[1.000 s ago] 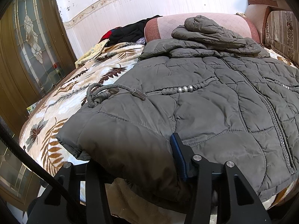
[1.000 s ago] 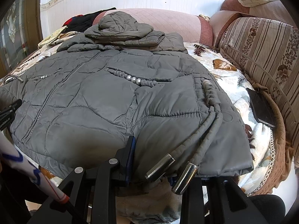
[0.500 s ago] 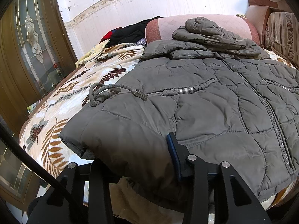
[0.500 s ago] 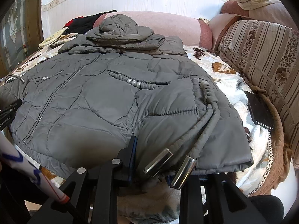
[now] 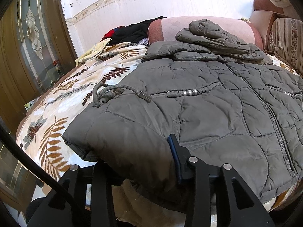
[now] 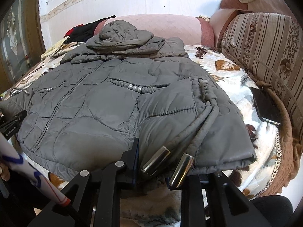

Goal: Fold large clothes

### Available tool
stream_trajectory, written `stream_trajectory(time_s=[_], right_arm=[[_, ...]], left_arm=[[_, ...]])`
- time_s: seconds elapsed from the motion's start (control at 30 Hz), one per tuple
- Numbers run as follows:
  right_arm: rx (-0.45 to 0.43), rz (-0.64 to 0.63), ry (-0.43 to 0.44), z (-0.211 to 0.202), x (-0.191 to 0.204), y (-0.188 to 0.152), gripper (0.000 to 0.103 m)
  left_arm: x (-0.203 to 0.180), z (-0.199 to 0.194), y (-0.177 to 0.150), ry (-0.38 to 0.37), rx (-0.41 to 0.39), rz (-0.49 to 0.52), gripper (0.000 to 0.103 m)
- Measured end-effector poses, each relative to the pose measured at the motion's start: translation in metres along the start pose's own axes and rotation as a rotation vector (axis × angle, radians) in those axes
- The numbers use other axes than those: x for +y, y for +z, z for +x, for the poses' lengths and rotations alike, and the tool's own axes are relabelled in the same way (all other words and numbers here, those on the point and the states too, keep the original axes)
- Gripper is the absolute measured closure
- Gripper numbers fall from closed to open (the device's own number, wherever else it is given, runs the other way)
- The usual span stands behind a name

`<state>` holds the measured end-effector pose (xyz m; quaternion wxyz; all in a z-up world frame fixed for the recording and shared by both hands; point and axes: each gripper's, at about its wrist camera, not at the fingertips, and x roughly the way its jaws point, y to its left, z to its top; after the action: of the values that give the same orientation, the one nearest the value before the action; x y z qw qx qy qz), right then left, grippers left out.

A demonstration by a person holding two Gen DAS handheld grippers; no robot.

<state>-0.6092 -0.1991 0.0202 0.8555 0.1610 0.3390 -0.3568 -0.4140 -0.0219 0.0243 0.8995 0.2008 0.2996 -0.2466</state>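
A big grey puffy jacket point(image 5: 217, 117) lies spread out flat on a bed with a leaf-print blanket point(image 5: 56, 102). Its hood point(image 6: 121, 36) is folded down on top of the collar, at the far end near a long pink bolster point(image 6: 170, 26).

The left gripper point(image 5: 140, 162) is at the near hem of the jacket, on the left side. Its jaws stand wide apart with a thick bunch of the hem between them — one blue-padded finger presses against the cloth, but the other finger is under the fold, so I cannot tell if it has a real hold.

The right gripper point(image 6: 162, 170) is at the near hem on the right side. Its jaws are also apart with the hem sitting between them, and again I cannot tell if they pinch it. Two grey cords with shiny metal tips point(image 6: 168, 162) hang down right over these jaws.

A dark phone point(image 6: 265, 106) lies on the blanket near a striped cushion point(image 6: 265, 43), well apart from the jacket.
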Motion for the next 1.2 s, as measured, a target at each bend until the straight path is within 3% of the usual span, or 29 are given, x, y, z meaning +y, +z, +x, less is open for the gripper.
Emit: stream_trajectory(time_s=[0.43, 0.7, 0.93, 1.2], right_arm=[[0.042, 0.023, 0.011, 0.009, -0.004, -0.002, 0.071], [0.049, 0.024, 0.010, 0.011, -0.004, -0.003, 0.068], [0.016, 0.042, 0.038, 0.005, -0.007, -0.002, 0.078], [-0.004, 0.042, 0.041, 0.000, -0.006, -0.002, 0.081]], left_arm=[[0.017, 0.013, 0.000, -0.020, 0.072, -0.108, 0.036], [0.020, 0.015, 0.000, -0.031, 0.091, -0.133, 0.033], [0.014, 0.007, 0.000, -0.065, 0.059, -0.107, 0.063], [0.013, 0.001, 0.000, -0.076, 0.037, -0.095, 0.072]])
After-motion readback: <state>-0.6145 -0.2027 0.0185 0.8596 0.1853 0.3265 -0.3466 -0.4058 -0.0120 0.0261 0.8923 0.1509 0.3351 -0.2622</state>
